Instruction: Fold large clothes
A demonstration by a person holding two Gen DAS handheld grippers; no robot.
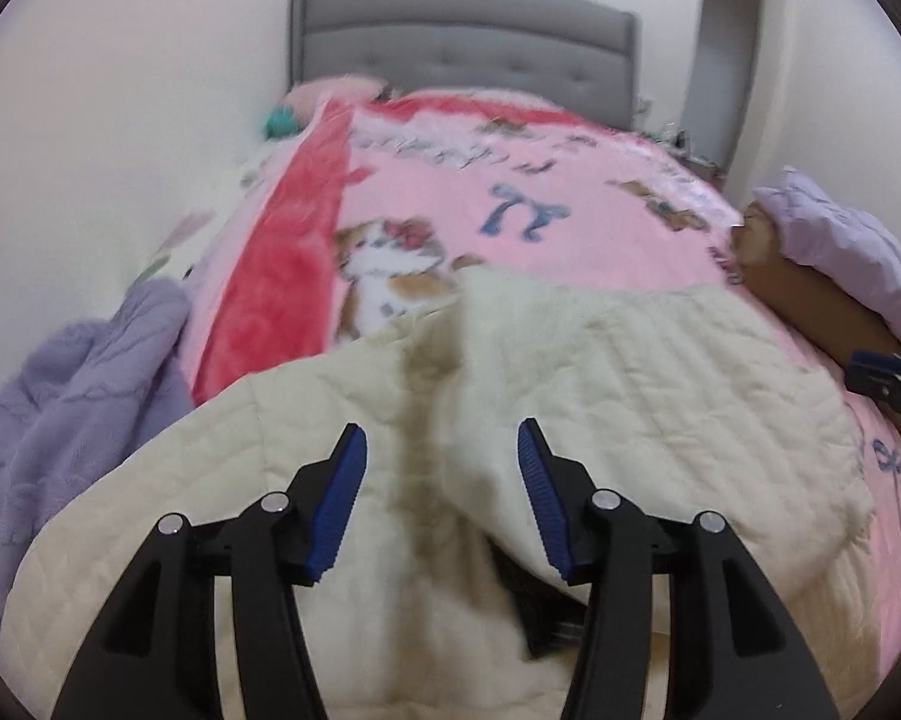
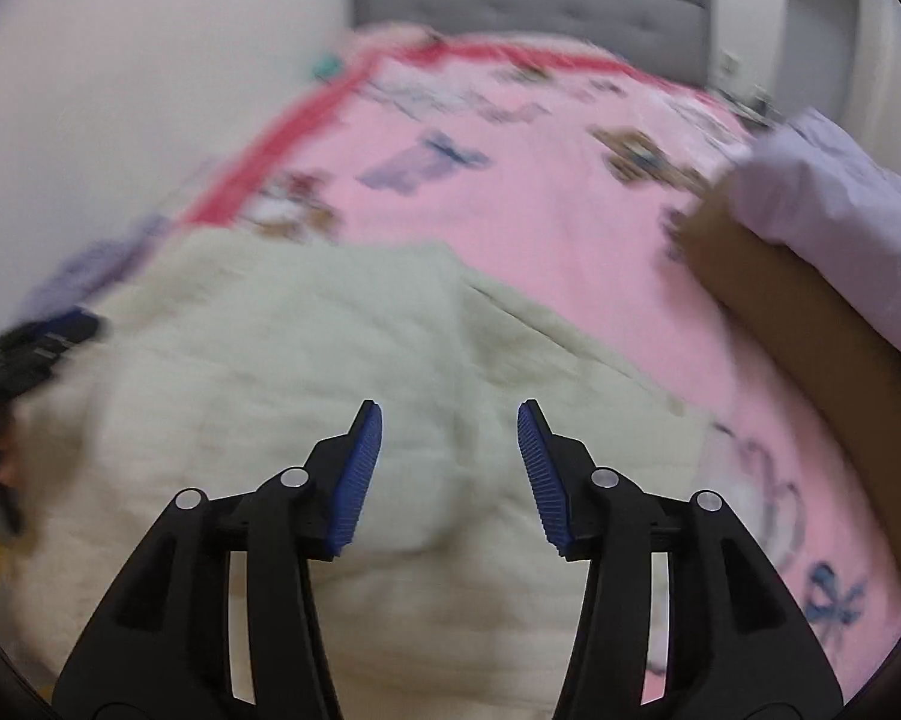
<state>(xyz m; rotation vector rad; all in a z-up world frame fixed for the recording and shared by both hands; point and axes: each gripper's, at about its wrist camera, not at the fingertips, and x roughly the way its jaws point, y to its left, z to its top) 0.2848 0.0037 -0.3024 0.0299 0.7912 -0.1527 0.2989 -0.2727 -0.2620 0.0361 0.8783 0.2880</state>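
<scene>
While both grippers hang above the bed, the cream quilted garment (image 1: pixel 600 372) lies spread on the pink printed blanket (image 1: pixel 570 222), its near part filling the lower half of each wrist view. The left gripper (image 1: pixel 441 468) stands released, its blue pads apart with nothing between them; the cloth lies below the fingers, not in them. The right gripper (image 2: pixel 450 444) is likewise released and empty over the same garment (image 2: pixel 306 324).

Handling, as a judgement: the garment looks soft, padded and limp, fairly light for its bulk, and neither slippery nor fragile. It should drape and sag when lifted, so a single pinch would let the rest trail. The better holds are probably on an outer edge or corner, one gripper at each end of the same edge, where the layers are thin enough for the pads to close on.

The left wrist view is the sharper. It shows the diamond stitching, a darker crease or fold (image 1: pixel 426 396) running down the middle of the garment, a lilac fleece cloth (image 1: pixel 72 384) heaped at the left of the bed, the grey headboard (image 1: pixel 462 42), and the person's forearm (image 1: pixel 810 294) in a pale lilac sleeve (image 1: pixel 846 246) at the right. The right wrist view is blurred, but it alone shows the garment's right edge meeting the blanket and the blanket's printed bow (image 2: pixel 834 600) beyond it.
</scene>
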